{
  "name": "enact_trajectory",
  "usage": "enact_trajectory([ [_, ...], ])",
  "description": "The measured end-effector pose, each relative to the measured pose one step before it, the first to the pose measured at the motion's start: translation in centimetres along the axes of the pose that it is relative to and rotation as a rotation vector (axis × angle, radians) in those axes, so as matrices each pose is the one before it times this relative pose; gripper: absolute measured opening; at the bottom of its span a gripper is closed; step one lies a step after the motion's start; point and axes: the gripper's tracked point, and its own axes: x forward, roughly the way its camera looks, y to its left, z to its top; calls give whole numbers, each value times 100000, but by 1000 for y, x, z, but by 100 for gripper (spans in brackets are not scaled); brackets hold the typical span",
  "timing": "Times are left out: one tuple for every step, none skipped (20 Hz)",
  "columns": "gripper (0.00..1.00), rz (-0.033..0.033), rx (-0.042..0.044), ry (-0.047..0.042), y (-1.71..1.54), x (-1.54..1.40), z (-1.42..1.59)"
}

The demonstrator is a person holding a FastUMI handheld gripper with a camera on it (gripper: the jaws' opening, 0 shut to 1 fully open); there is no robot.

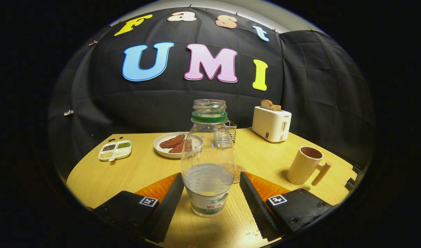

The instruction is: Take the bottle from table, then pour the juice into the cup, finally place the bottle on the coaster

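Gripper view: a clear plastic bottle stands upright on the wooden table, uncapped, with a green ring around its neck and clear liquid filling roughly its lower third. A white and green label wraps its base; the printing there is too small to make out. The gripper is spread wide, one finger on each side of the bottle, and neither finger appears to press on it: the left one is just beside it, the right one a little apart.

Just behind the bottle, a round woven coaster peeks out on the right. Further right stands a beige cup with a wooden peg handle, well apart from the bottle. Beyond it a white toaster holds bread slices; a small dark brand mark near its top is unreadable. Behind the bottle sit a white plate with reddish-brown pieces and a wire basket. Far left lies a divided white dish of seeds or grains.
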Motion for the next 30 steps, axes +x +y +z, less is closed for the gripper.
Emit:
enact_trajectory([
  [98, 141, 113, 224, 96, 279, -125],
  [95, 185, 55, 50, 138, 179, -16],
  [94, 606, -257, 79, 166, 117, -32],
  [90, 923, -269, 108, 197, -28, -34],
  [85, 192, -481, -333, 130, -178, 86],
  [78, 83, 71, 380, -138, 298, 34],
  [78, -331, 173, 61, -109, -34, -67],
  [77, -690, -70, 39, -209, 3, -17],
  [77, -38, 536, 355, -48, 3, -11],
  [75, -56, 374, 459, -108, -2, -8],
  [75, 1013, 686, 744, -1, -277, -66],
  [74, 1189, 664, 704, 208, -260, 44],
  [74, 484, 487, 89, -70, 0, 42],
  [74, 428, 660, 124, -135, -188, 230],
  [74, 1198, 1315, 241, 117, -106, 232],
  [74, 1303, 1593, -4, 152, -92, 413],
  [74, 351, 947, -514, -78, -400, 347],
  [74, 536, 1113, -410, -24, -143, 490],
  [74, 428, 1668, -126, -210, -128, 457],
  [74, 561, 2157, 153, -67, -128, 425],
  [74, 412, 2208, 163, -162, -156, 334],
  [74, -159, 1873, 309, -227, -113, 326],
  [74, 284, 1946, 136, -191, -245, 378],
  [74, 1118, 2482, 355, -17, -196, 348],
  [74, 1305, 2611, 463, 26, -119, 280],
  [74, 882, 1980, 511, -116, -27, 222],
  [74, 1567, 1153, 510, -49, 12, 195],
  [74, 2045, 1633, 1265, 98, 53, 136],
  [74, 2280, 2564, 1152, -11, -128, 150],
  [74, 2172, 2748, 108, 4, -40, 474],
])
